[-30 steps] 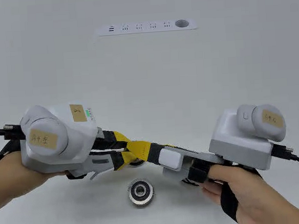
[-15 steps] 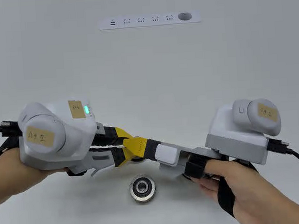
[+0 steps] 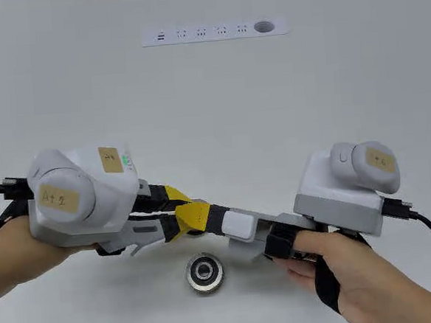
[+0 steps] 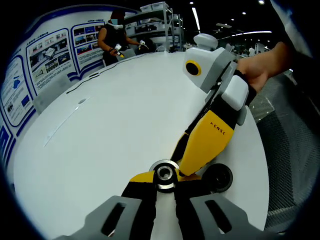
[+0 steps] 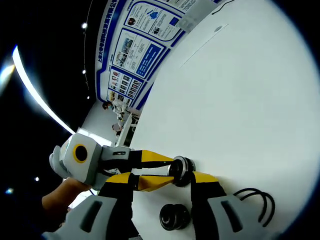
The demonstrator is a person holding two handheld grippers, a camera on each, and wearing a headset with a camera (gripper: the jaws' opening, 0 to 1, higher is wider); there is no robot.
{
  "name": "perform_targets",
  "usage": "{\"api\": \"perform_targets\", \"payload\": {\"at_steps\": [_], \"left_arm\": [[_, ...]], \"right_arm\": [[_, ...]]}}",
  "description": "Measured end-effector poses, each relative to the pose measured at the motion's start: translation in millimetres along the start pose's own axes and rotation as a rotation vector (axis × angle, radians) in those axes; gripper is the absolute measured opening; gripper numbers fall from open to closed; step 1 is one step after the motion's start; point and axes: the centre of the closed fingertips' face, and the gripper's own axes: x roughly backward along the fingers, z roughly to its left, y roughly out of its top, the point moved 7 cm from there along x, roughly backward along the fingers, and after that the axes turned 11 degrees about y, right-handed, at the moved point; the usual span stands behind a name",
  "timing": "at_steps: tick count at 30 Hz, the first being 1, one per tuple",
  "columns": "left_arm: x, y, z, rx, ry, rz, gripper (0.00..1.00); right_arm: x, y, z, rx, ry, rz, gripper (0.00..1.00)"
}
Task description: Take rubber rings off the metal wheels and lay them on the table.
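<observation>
My left gripper (image 3: pixel 180 210) reaches in from the left and is shut on a small metal wheel (image 4: pixel 165 174), which sits between its yellow-tipped jaws (image 4: pixel 165 184). My right gripper (image 3: pixel 195 219) comes in from the right. Its yellow jaws (image 4: pixel 207 142) close on the rubber ring at that wheel's rim (image 5: pixel 181 170). A second wheel (image 3: pixel 204 272) with its black rubber ring on lies flat on the table just in front of both grippers (image 4: pixel 218 177) (image 5: pixel 174 216). Loose black rubber rings (image 5: pixel 255 200) lie on the table beside my right gripper (image 5: pixel 182 181).
The white table (image 3: pixel 220 117) stretches away behind the grippers. A white power strip (image 3: pixel 214 32) lies along its far side. A person (image 4: pixel 113 35) stands beyond the far edge, near shelving. Cables trail from both grippers.
The right gripper has edged slightly to the left and lower. Both grippers stay closed on the same wheel, and the wheel on the table has not moved.
</observation>
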Motion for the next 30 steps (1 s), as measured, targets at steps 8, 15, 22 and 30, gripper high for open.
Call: {"api": "perform_targets", "payload": {"at_steps": [8, 15, 22, 30], "left_arm": [[0.1, 0.5, -0.5, -0.001, 0.005, 0.005, 0.13], [0.4, 0.6, -0.5, -0.002, 0.005, 0.006, 0.13], [0.8, 0.5, -0.2, -0.005, 0.002, 0.006, 0.13], [1.1, 0.5, -0.1, -0.007, 0.001, 0.005, 0.13]], "right_arm": [[-1.2, -9.2, 4.0, 0.011, -0.008, 0.015, 0.46], [2.8, -0.1, 2.9, 0.006, -0.007, -0.019, 0.45], [3.1, -0.2, 2.8, 0.012, -0.012, -0.021, 0.43], [6.4, 0.3, -4.9, 0.052, -0.052, -0.018, 0.27]]}}
